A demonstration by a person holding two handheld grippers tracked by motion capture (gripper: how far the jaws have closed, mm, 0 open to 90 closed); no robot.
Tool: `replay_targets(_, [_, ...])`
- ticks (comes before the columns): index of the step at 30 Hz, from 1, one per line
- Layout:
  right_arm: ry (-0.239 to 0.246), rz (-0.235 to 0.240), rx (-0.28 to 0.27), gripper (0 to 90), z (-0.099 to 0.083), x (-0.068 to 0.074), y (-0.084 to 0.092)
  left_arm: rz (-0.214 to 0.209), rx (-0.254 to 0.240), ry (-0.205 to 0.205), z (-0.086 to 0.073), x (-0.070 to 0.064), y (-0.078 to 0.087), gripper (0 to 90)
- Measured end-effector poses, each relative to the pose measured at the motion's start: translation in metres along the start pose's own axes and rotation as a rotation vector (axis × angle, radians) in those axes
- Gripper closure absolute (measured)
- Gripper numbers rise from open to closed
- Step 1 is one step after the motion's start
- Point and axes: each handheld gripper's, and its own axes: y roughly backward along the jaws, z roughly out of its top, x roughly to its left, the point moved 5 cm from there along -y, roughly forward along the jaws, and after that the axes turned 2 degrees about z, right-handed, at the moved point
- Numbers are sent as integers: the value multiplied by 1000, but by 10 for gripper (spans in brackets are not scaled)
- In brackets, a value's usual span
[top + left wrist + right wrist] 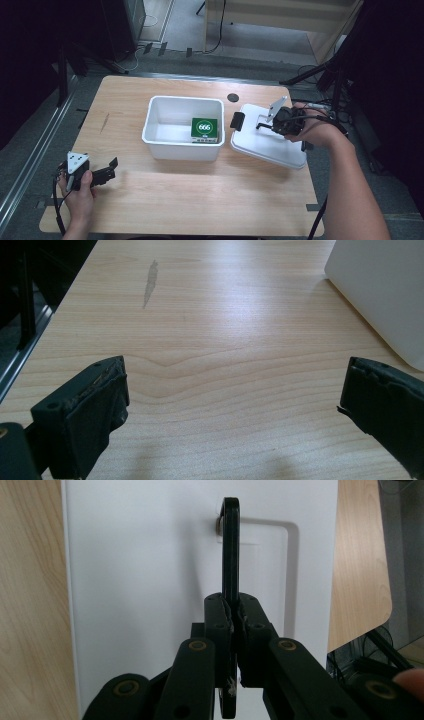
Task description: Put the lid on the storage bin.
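Observation:
A white lid [265, 145] sits at the right of the table, beside a white bin [150, 112]. My right gripper [270, 126] is shut on the lid's thin black handle [230, 545], which stands upright between the jaws [233, 612] over the lid's white top [145, 580]. Inside the bin lies a green box [204, 128] marked 666. My left gripper [112, 169] rests open near the table's front left corner. Its jaws [235, 400] stand wide apart over bare wood, with the bin's wall [385, 290] ahead to the right.
A black latch [237, 120] sticks out at the lid's end nearest the bin. A small dark disc [233, 97] lies on the table behind them. The lid reaches close to the table's right edge. Stands and cables crowd the floor at the far right.

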Motion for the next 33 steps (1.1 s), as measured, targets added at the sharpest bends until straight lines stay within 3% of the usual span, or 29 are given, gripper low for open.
replay_targets(16, [40, -2, -38, 862, 22, -11, 40, 1, -2, -3, 0, 0, 0, 0])
replay_targets(33, [74, -8, -62, 862, 50, -14, 61, 3, -1, -8, 0, -1, 0, 0])
